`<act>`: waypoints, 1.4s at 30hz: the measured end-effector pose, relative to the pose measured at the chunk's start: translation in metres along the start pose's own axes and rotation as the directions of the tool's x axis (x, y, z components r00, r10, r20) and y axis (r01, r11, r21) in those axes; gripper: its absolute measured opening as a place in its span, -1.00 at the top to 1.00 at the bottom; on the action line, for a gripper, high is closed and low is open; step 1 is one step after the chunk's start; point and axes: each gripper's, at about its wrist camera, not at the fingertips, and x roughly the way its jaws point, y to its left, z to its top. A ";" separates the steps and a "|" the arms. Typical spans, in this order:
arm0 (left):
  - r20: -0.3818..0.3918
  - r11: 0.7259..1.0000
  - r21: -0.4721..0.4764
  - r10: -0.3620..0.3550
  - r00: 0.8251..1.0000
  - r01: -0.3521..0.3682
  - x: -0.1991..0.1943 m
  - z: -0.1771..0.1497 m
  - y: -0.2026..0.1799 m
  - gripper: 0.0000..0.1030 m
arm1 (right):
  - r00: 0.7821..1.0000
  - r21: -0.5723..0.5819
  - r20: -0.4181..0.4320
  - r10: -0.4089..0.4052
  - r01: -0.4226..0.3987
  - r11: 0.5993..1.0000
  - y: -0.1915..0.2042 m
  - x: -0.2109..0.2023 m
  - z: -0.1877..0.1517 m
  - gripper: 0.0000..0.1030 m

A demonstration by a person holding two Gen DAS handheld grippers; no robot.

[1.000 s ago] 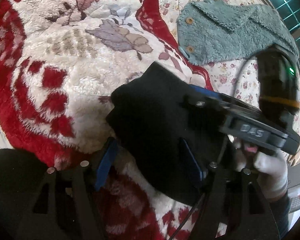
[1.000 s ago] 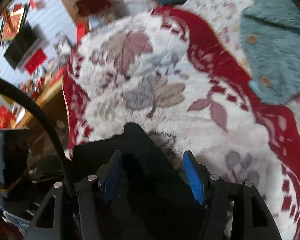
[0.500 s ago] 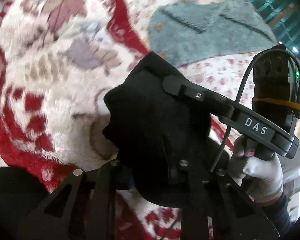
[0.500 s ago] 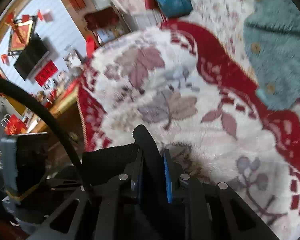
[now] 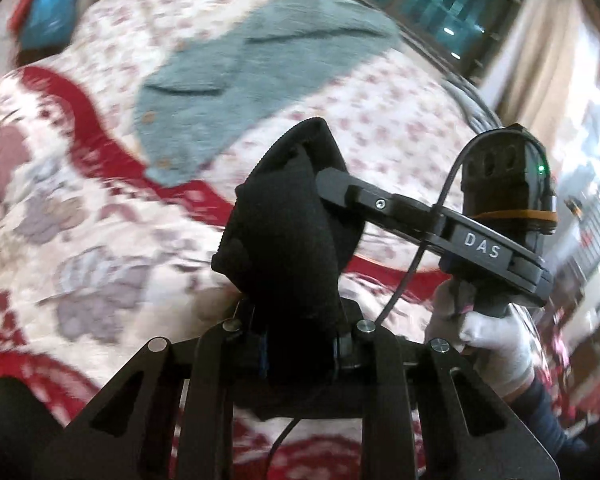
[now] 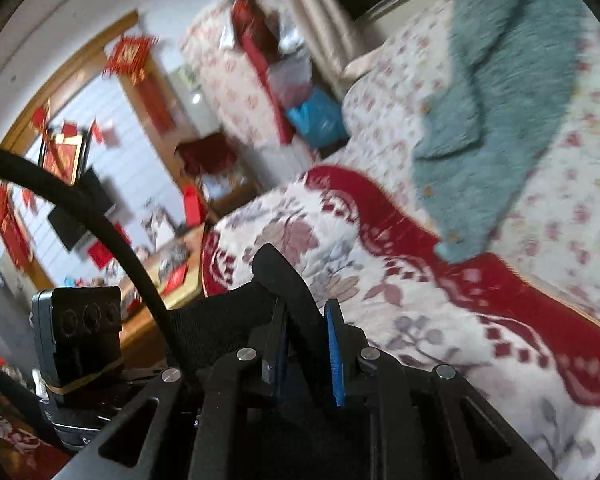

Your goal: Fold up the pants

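The black pants [image 5: 288, 224] are bunched and lifted off the bed. My left gripper [image 5: 300, 354] is shut on the black cloth, which stands up between its fingers. My right gripper [image 6: 306, 344] is shut on the black pants [image 6: 284, 280] too, with a fold of cloth pinched between the blue pads [image 6: 334, 356]. In the left wrist view the right gripper's body [image 5: 480, 240] reaches in from the right, its finger pressed into the same bunch of cloth. The rest of the pants is hidden below the grippers.
A red and white floral plush blanket [image 5: 80, 240] covers the bed. A teal fleece jacket [image 5: 240, 80] lies farther back on a flowered sheet [image 6: 560, 208]. In the right wrist view the bed edge, a blue bag [image 6: 316, 120] and room furniture lie beyond.
Both grippers have closed on the black pants and lifted them up from the blanket. Both views have tilted upward, so that more of the room shows.
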 end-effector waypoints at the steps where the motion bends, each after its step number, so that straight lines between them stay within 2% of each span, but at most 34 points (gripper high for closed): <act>1: -0.013 1.000 0.021 -0.019 1.000 0.019 0.006 -0.002 -0.012 0.61 | 1.000 0.014 0.018 -0.012 0.012 1.000 -0.005 -0.013 -0.004 0.68; 5: -0.091 0.992 0.091 -0.083 0.992 0.091 0.040 -0.019 -0.059 0.61 | 0.994 0.109 0.085 -0.076 0.067 0.992 -0.033 -0.071 -0.033 0.68; 8: -0.173 0.983 0.130 -0.105 0.979 0.129 0.074 -0.041 -0.088 0.61 | 0.983 0.205 0.112 -0.146 0.121 0.971 -0.057 -0.109 -0.067 0.67; 10: -0.221 0.979 0.153 -0.102 0.970 0.137 0.101 -0.060 -0.103 0.61 | 0.972 0.284 0.110 -0.208 0.169 0.944 -0.076 -0.130 -0.096 0.66; 12: -0.275 0.977 0.162 -0.092 0.957 0.141 0.126 -0.081 -0.114 0.61 | 0.957 0.360 0.092 -0.275 0.225 0.905 -0.095 -0.144 -0.125 0.66; 15: -0.374 0.978 0.153 -0.076 0.924 0.142 0.158 -0.106 -0.123 0.57 | 0.915 0.483 0.039 -0.402 0.335 0.809 -0.124 -0.160 -0.166 0.66; 16: -0.392 0.978 0.157 -0.063 0.918 0.134 0.161 -0.110 -0.124 0.55 | 0.908 0.515 0.021 -0.420 0.350 0.783 -0.130 -0.165 -0.175 0.66; 17: -0.396 0.978 0.158 -0.066 0.916 0.139 0.158 -0.110 -0.125 0.35 | 0.898 0.538 0.002 -0.440 0.370 0.757 -0.133 -0.172 -0.181 0.65; 18: -0.404 0.974 0.142 -0.107 0.908 0.178 0.154 -0.106 -0.125 0.21 | 0.888 0.550 -0.008 -0.461 0.389 0.739 -0.134 -0.180 -0.186 0.59; 19: -0.420 0.966 0.118 -0.162 0.893 0.231 0.146 -0.103 -0.125 0.00 | 0.874 0.556 -0.008 -0.486 0.408 0.724 -0.133 -0.189 -0.190 0.54; 20: -0.426 0.959 0.106 -0.195 0.884 0.263 0.138 -0.098 -0.126 -0.08 | 0.865 0.560 0.002 -0.502 0.415 0.717 -0.131 -0.198 -0.193 0.37; 21: -0.418 0.952 0.108 -0.219 0.882 0.287 0.128 -0.092 -0.126 -0.10 | 0.858 0.567 0.013 -0.513 0.417 0.711 -0.128 -0.206 -0.194 0.17; 23: -0.374 0.943 0.159 -0.216 0.902 0.292 0.107 -0.080 -0.126 -0.12 | 0.859 0.586 0.042 -0.510 0.392 0.709 -0.123 -0.221 -0.197 0.04; 26: -0.321 0.941 0.225 -0.174 0.931 0.253 0.082 -0.071 -0.110 -0.13 | 0.875 0.593 0.081 -0.478 0.343 0.729 -0.109 -0.233 -0.197 -0.04; 29: -0.290 0.960 0.242 -0.067 0.955 0.141 0.078 -0.062 -0.081 -0.13 | 0.890 0.559 0.066 -0.452 0.342 0.755 -0.091 -0.227 -0.194 -0.07; 32: -0.275 0.975 0.217 0.013 0.961 0.049 0.081 -0.057 -0.053 -0.12 | 0.901 0.539 0.012 -0.434 0.360 0.761 -0.085 -0.208 -0.195 -0.11; 37: -0.255 0.987 0.161 0.050 0.966 -0.009 0.096 -0.050 -0.029 -0.12 | 0.911 0.579 -0.037 -0.412 0.355 0.734 -0.097 -0.179 -0.202 -0.11; 38: -0.252 0.986 0.164 0.059 0.966 -0.017 0.102 -0.049 -0.028 -0.12 | 0.916 0.579 -0.035 -0.401 0.345 0.739 -0.099 -0.174 -0.202 -0.09; 40: -0.257 0.982 0.181 0.099 0.961 -0.052 0.113 -0.049 -0.028 -0.12 | 0.913 0.563 -0.025 -0.408 0.350 0.749 -0.100 -0.166 -0.201 0.18; 41: -0.259 0.980 0.190 0.112 0.959 -0.063 0.119 -0.049 -0.029 -0.12 | 0.910 0.539 -0.024 -0.413 0.360 0.761 -0.099 -0.164 -0.198 0.46; 42: -0.258 0.977 0.195 0.130 0.957 -0.081 0.126 -0.050 -0.027 -0.12 | 0.909 0.516 -0.021 -0.417 0.367 0.774 -0.098 -0.163 -0.195 0.62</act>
